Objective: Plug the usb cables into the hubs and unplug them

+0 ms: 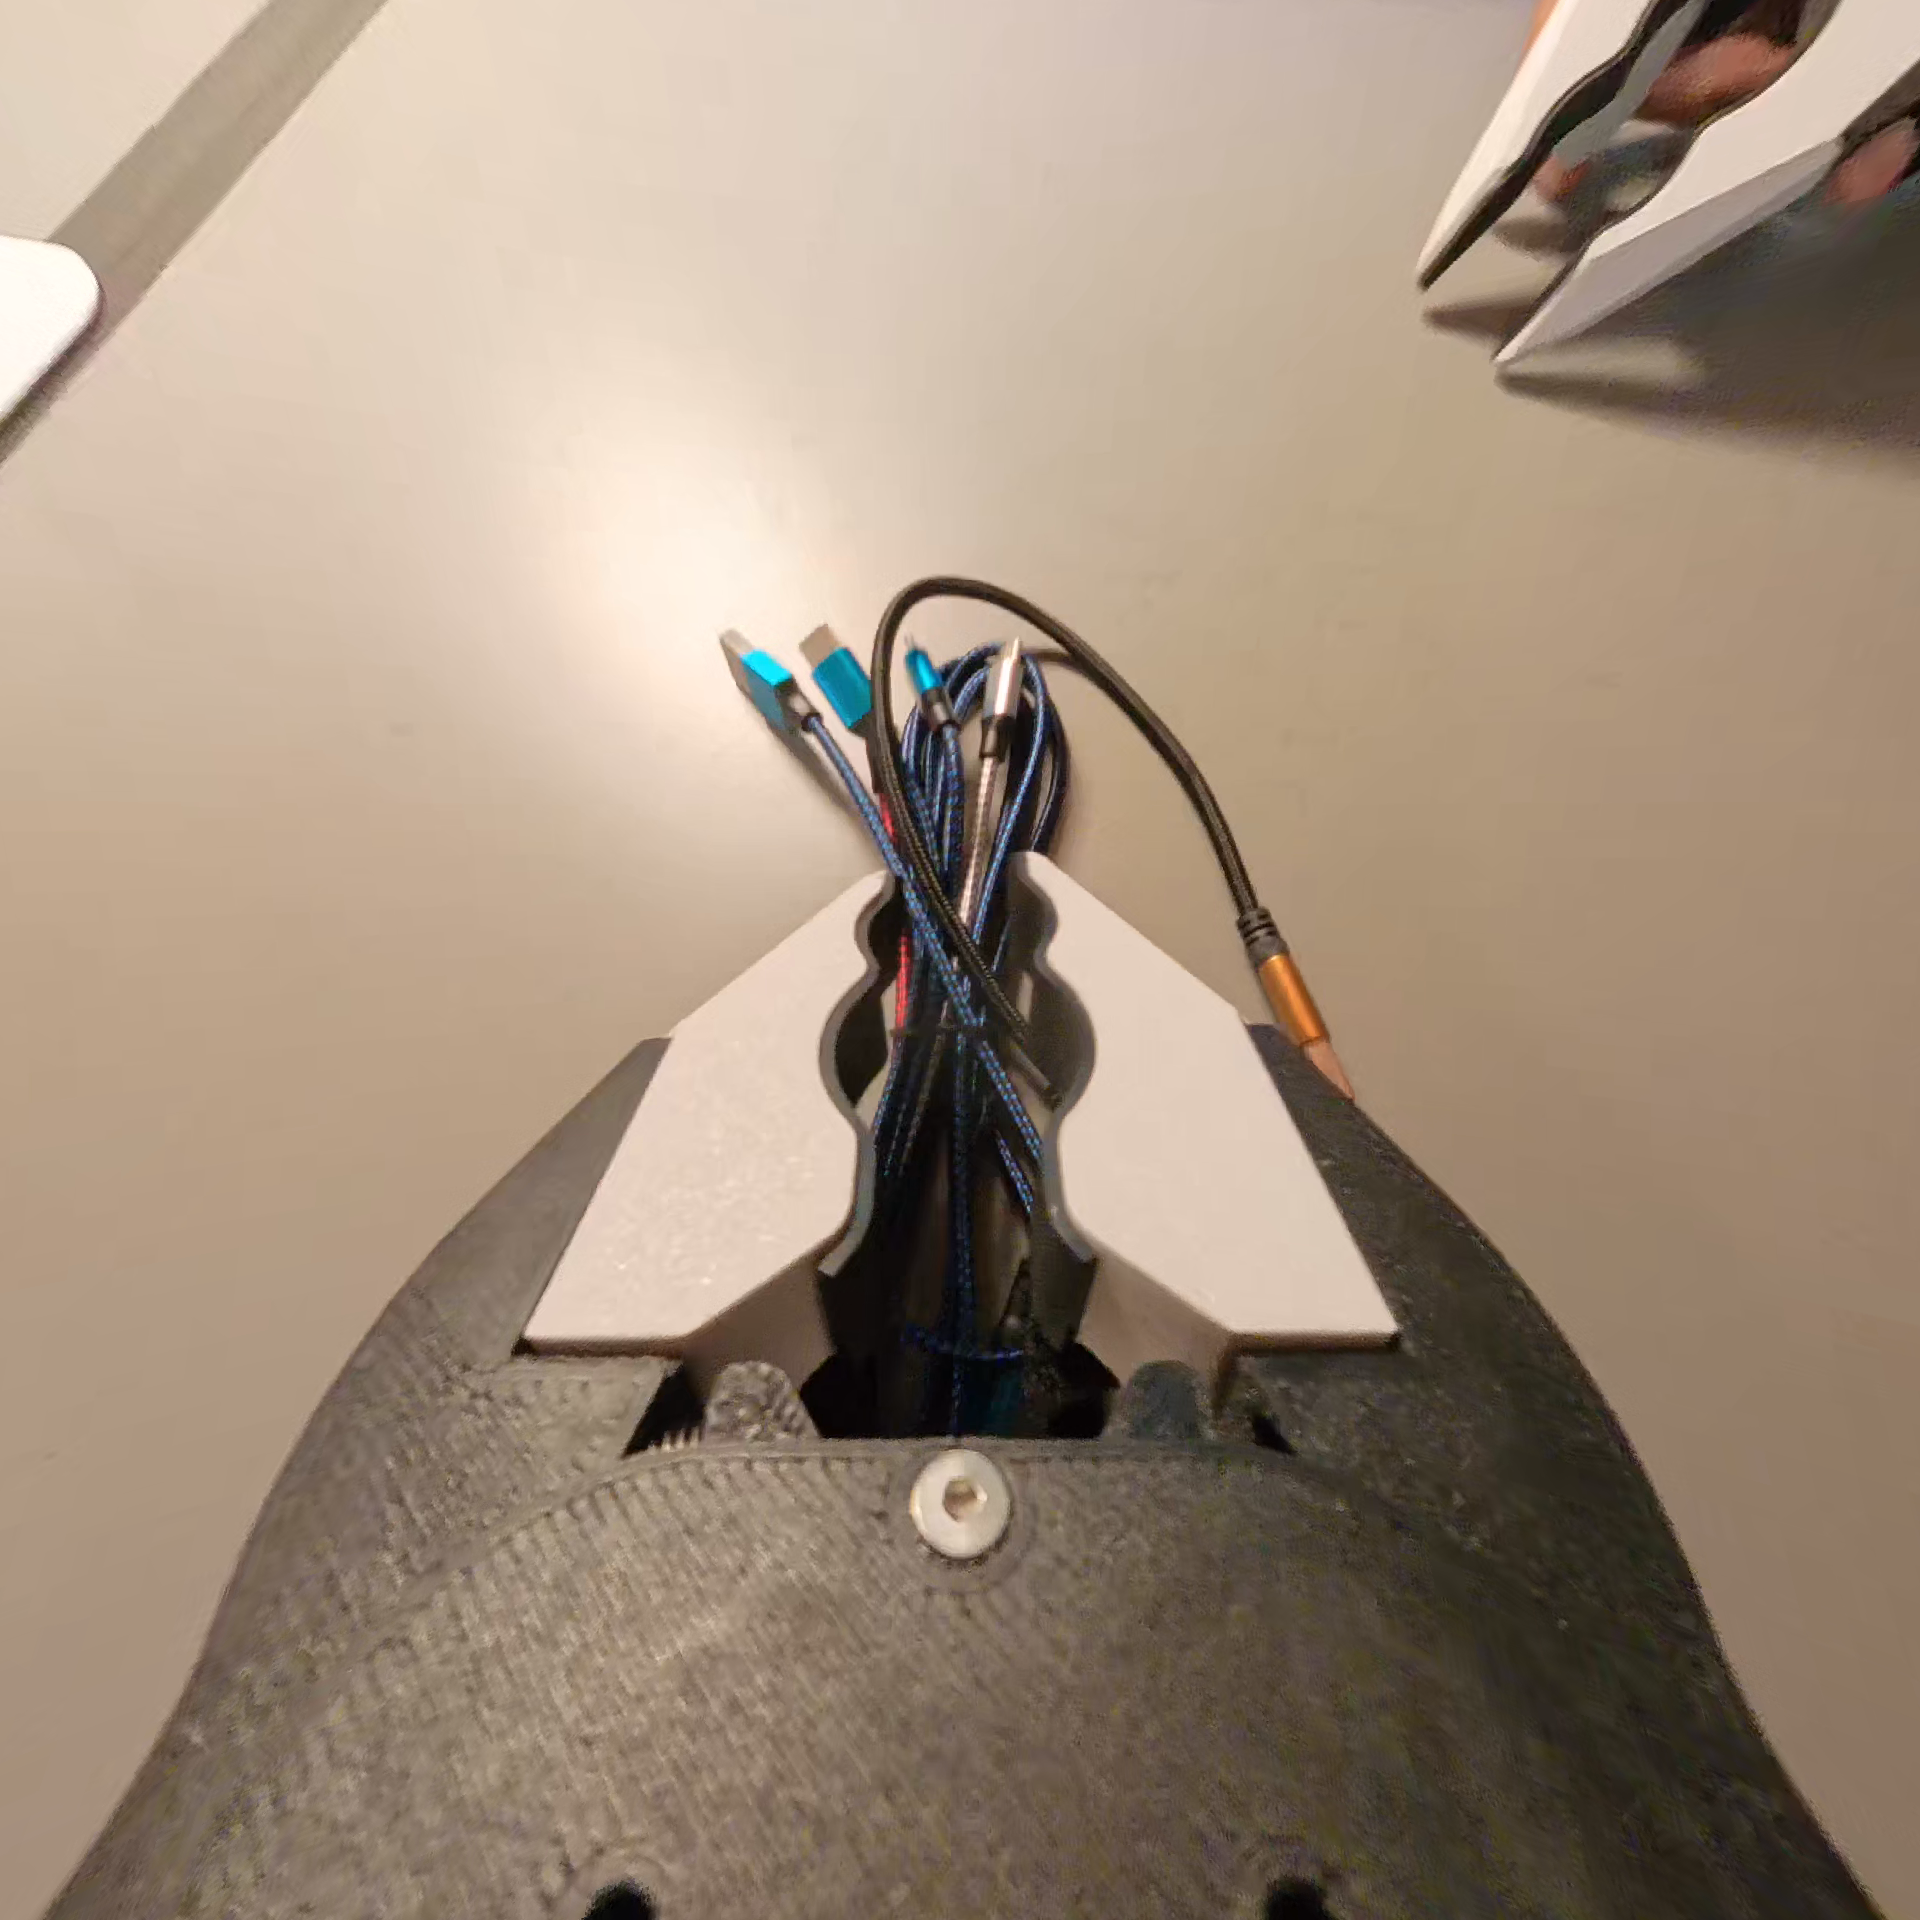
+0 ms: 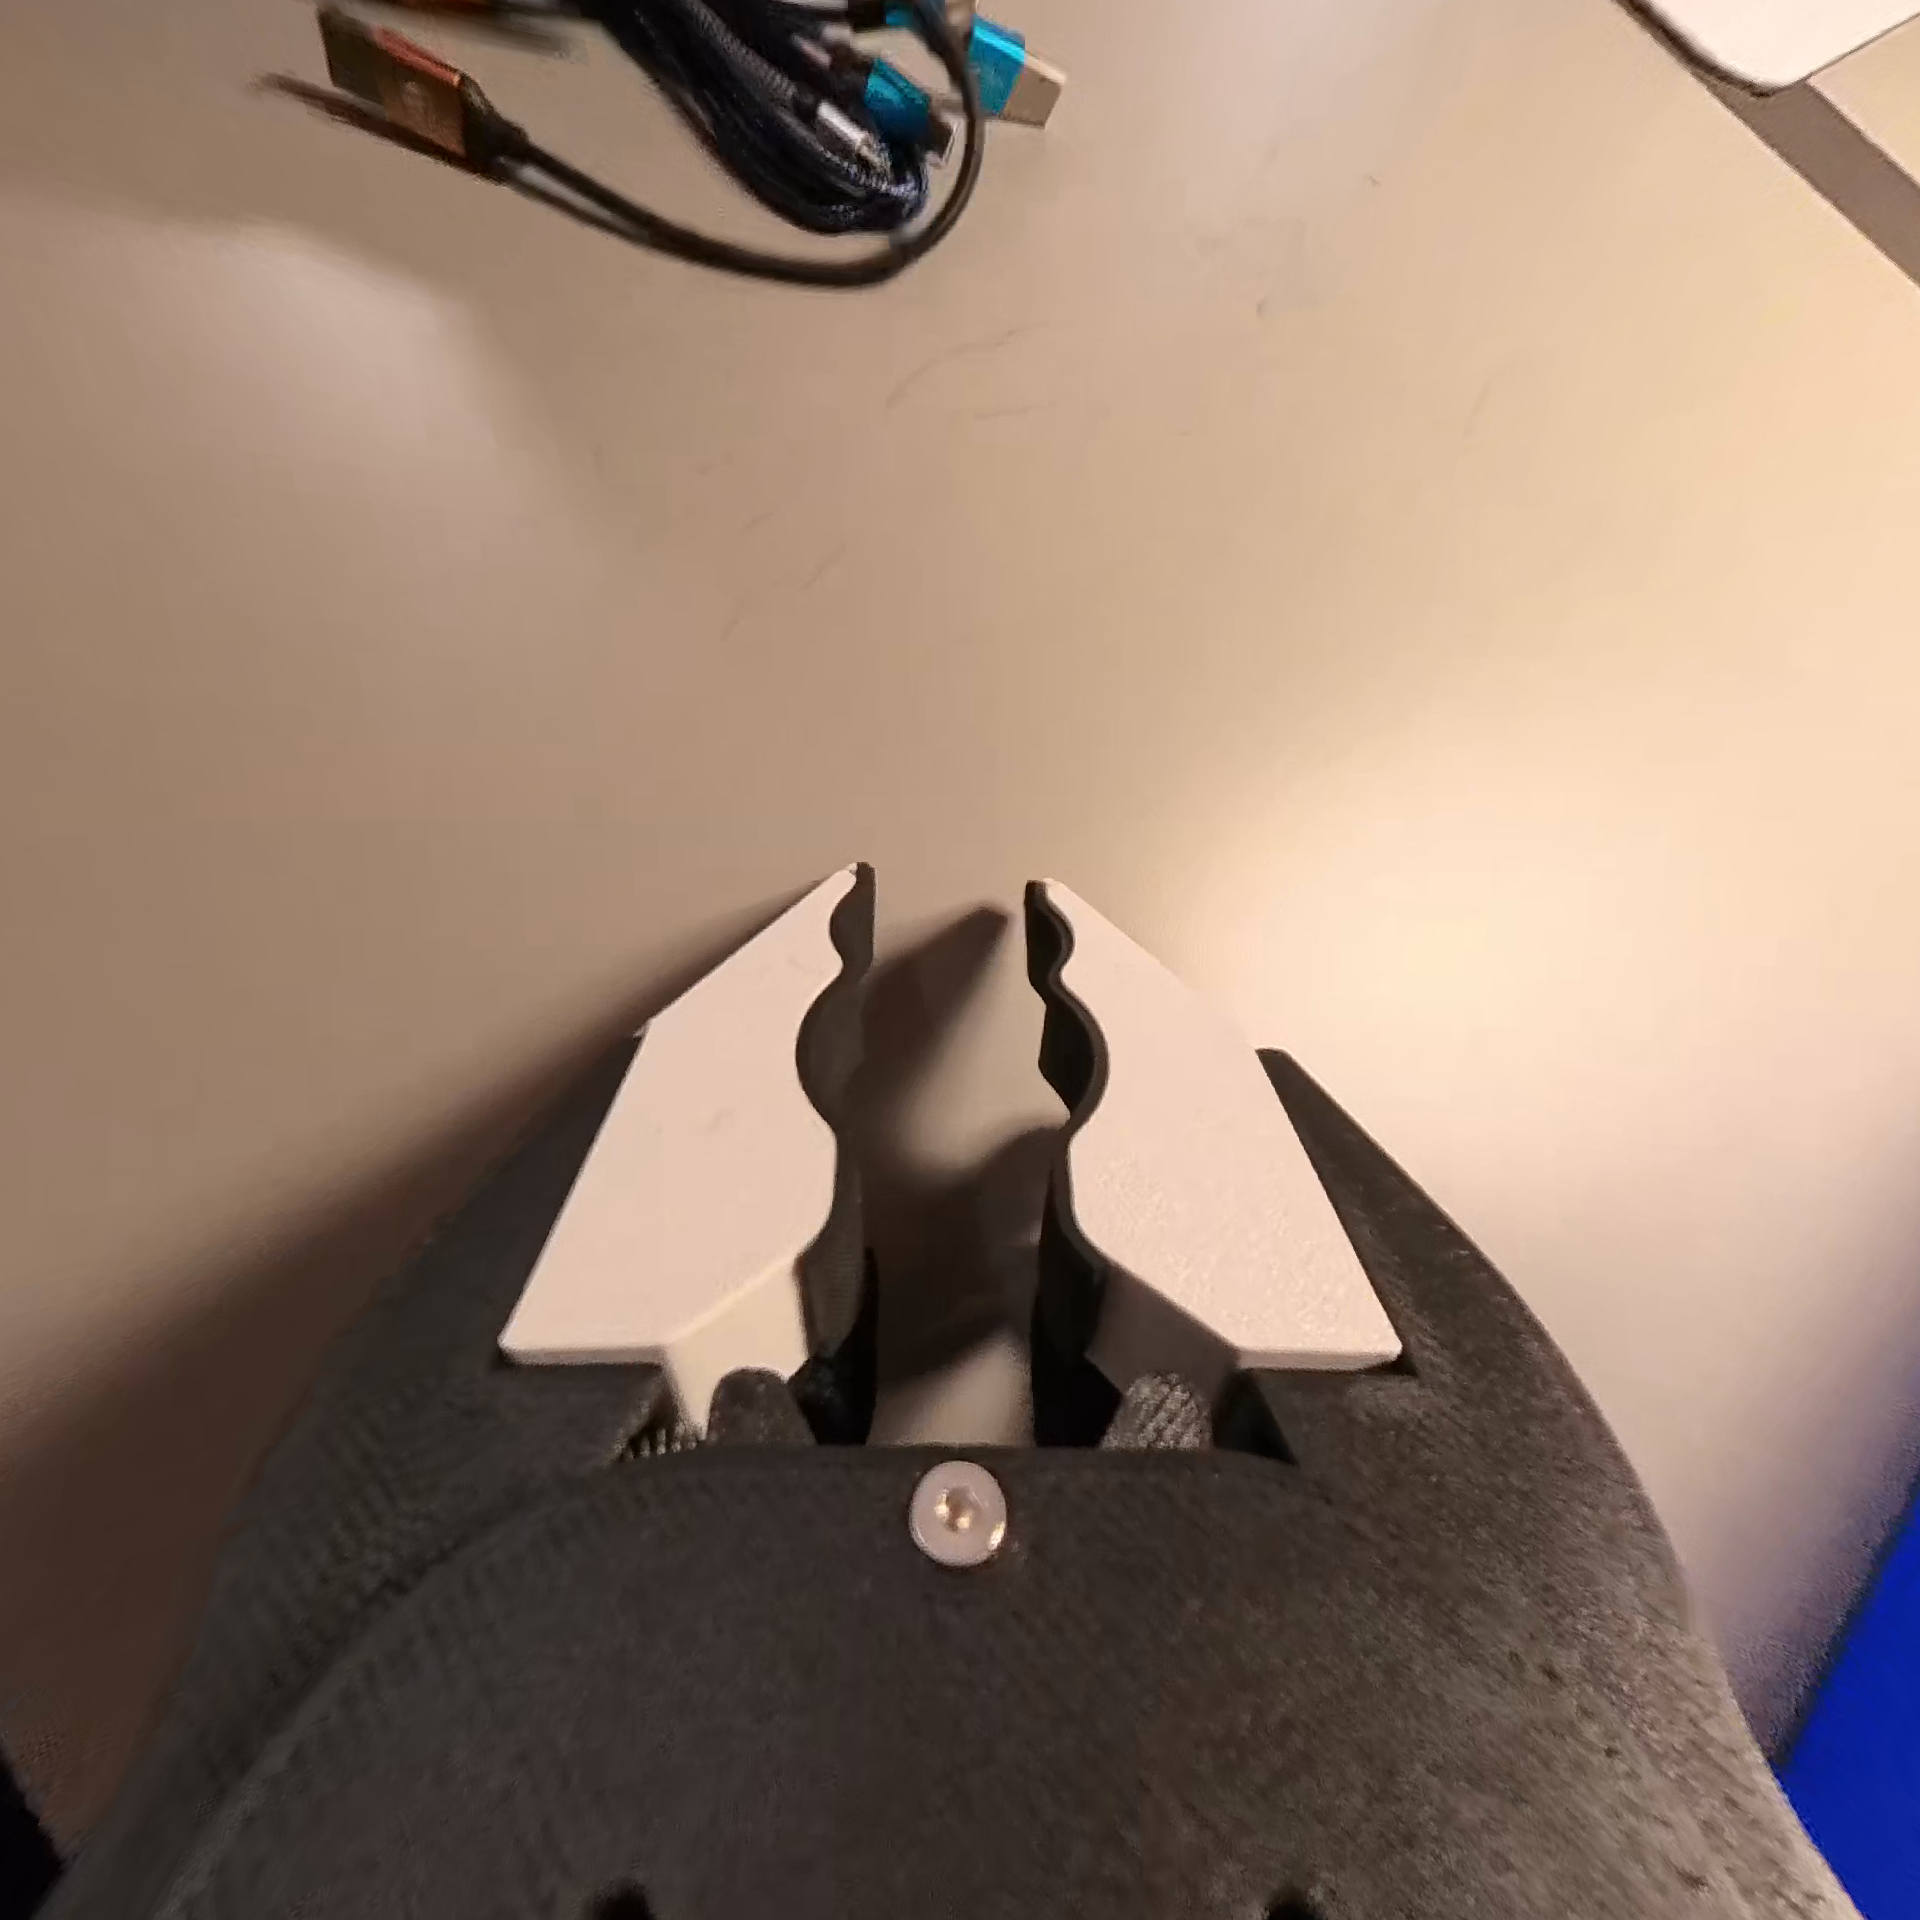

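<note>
Clearly, one bundle of cables is pinched between the two white fingers of the left gripper, just above the beige worktop. Within the bundle, several blue-and-black braided strands, one red strand and one silvery strand can be made out; an exact strand count cannot be given. Four connector ends are seen fanned out beyond the fingertips: two with broad teal shells, one slim teal one and one silver one. One black cable is arched out to the right and is ended by one copper-coloured plug beside the right finger.

The right gripper is held well apart from the bundle, its two fingers spread with nothing between them; only their shadow is seen on the worktop in the gap. In the right wrist view the bundle is seen far off at the top edge, blurred, with the copper plug to its left. In the left wrist view this gripper is seen at the upper right corner.

One white flat object is cut off at the worktop's far edge; what it is cannot be told.
</note>
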`<state>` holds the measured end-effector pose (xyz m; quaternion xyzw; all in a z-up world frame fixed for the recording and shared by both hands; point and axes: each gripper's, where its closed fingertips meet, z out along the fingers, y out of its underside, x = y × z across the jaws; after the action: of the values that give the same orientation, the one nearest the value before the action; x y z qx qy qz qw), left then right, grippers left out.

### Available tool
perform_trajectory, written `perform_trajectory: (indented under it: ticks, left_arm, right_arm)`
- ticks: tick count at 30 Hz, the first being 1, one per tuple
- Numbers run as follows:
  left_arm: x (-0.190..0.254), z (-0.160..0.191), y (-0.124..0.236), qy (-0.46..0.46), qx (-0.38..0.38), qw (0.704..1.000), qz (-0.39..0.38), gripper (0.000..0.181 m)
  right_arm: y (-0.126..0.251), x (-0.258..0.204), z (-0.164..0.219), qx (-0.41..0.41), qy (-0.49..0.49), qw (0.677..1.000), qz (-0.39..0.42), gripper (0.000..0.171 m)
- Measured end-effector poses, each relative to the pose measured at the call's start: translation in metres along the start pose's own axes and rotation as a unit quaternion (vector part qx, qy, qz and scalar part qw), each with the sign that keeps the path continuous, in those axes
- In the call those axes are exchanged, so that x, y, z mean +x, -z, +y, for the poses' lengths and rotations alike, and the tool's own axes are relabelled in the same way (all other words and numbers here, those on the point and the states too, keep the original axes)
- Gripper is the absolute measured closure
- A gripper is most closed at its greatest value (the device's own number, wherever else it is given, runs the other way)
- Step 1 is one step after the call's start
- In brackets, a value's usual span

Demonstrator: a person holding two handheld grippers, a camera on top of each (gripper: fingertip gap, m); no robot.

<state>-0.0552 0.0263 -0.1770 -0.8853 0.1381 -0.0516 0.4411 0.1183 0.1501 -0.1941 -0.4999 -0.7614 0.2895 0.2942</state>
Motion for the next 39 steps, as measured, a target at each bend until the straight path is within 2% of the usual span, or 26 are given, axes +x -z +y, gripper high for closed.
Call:
perform_trajectory:
  ticks: [1,6,10,14,17,22,33,39]
  left_arm:
    - [-0.001,-0.004,0.002,-0.007,0.014,1.000,-0.010,0.152]
    - [-0.026,-0.027,0.030,-0.006,0.125,0.988,-0.088,0.145]
    - [-0.056,-0.024,0.054,0.024,0.180,0.971,-0.156,0.145]
    - [-0.063,-0.026,0.068,0.046,0.220,0.963,-0.149,0.145]
    - [-0.052,-0.026,0.064,0.038,0.216,0.970,-0.104,0.146]
    - [-0.033,-0.022,0.050,0.007,0.179,0.983,-0.046,0.147]
    - [-0.033,-0.014,0.036,0.060,0.137,0.989,0.017,0.146]
    - [-0.026,-0.010,0.030,0.029,0.111,0.993,0.013,0.146]
  right_arm:
    - [-0.003,0.002,-0.007,0.006,0.000,1.000,0.001,0.141]
    - [-0.023,0.023,-0.063,0.041,0.013,0.998,0.034,0.140]
    - [-0.053,0.045,-0.112,0.056,0.018,0.996,0.071,0.137]
    - [-0.090,0.053,-0.145,0.075,0.009,0.994,0.073,0.135]
    - [-0.111,0.045,-0.148,0.081,0.004,0.995,0.056,0.134]
    - [-0.123,0.027,-0.120,0.042,0.044,0.997,0.036,0.133]
    - [-0.121,0.018,-0.108,0.025,0.076,0.997,0.010,0.132]
    - [-0.120,0.017,-0.108,0.024,0.078,0.997,0.000,0.133]
